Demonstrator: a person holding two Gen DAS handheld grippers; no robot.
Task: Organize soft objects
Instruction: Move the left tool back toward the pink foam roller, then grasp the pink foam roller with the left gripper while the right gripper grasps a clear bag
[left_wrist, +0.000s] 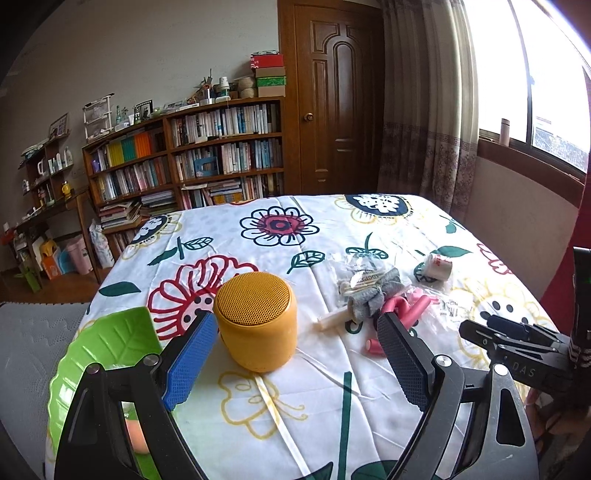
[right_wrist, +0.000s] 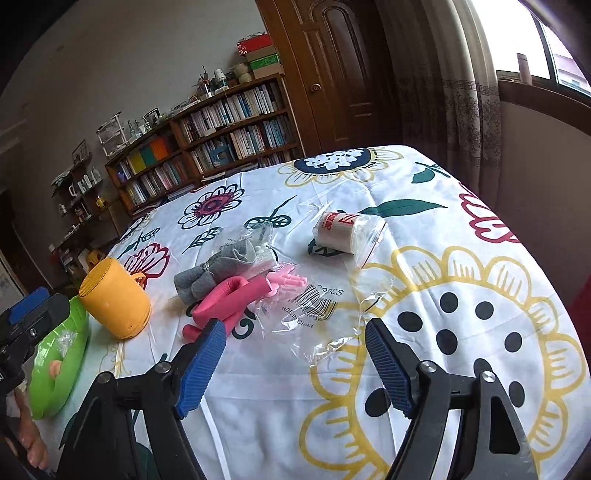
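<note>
**Both claws spread above a cloth-covered bench of soft things**

The bench wears a creased white cloth (right_wrist: 424, 236) printed with large flowers. A yellow cylindrical speaker with a perforated mesh top (left_wrist: 256, 320) stands upright near the left edge, just beside a glossy green leaf-shaped plastic tray (left_wrist: 107, 343). The tray holds a small peach-coloured piece and some crinkled clear wrap.

Mid-bench, a ribbed grey fabric scrunchie (right_wrist: 218, 271) lies against bent pink foam rollers (right_wrist: 232, 299). Crumpled clear plastic bags (right_wrist: 317, 314) spread around them, one bearing a barcode. A white gauze roll in a clear zip bag (right_wrist: 341, 230) sits apart, farther back.

The left claw (left_wrist: 295, 363) is released, its ridged blue pads flanking the speaker without touching. The right claw (right_wrist: 293, 365) is likewise spread, empty, over bare cloth near the bags. The bench's right half lies free.
</note>
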